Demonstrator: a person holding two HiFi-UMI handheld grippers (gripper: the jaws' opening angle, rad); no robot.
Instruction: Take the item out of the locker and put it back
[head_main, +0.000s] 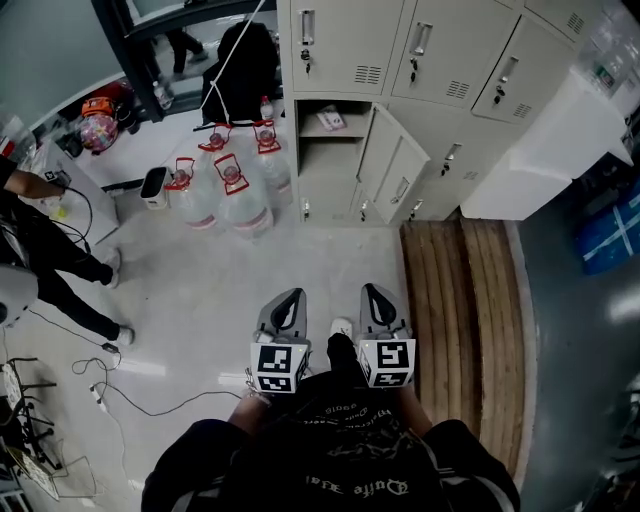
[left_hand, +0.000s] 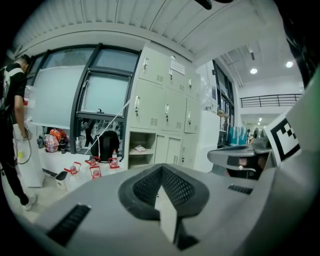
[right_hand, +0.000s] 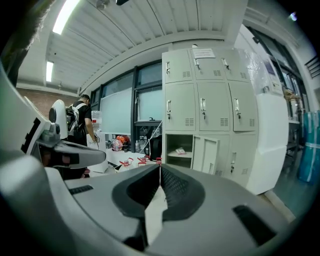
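A wall of pale grey lockers (head_main: 420, 60) stands ahead of me. One compartment (head_main: 312, 150) in the middle row is open, its door (head_main: 383, 150) swung out to the right. On its shelf lies a small flat pinkish item (head_main: 330, 118), also seen in the left gripper view (left_hand: 140, 148) and the right gripper view (right_hand: 180, 151). My left gripper (head_main: 292, 294) and right gripper (head_main: 371, 289) are held side by side near my body, far short of the lockers. Both are shut with nothing between the jaws (left_hand: 162, 168) (right_hand: 160, 167).
Several large water jugs with red handles (head_main: 225, 185) stand on the floor left of the open locker, with a black bag (head_main: 240, 70) behind them. A wooden platform (head_main: 465, 310) runs along the right. A person (head_main: 50, 250) stands at the left, with cables (head_main: 120, 390) trailing across the floor.
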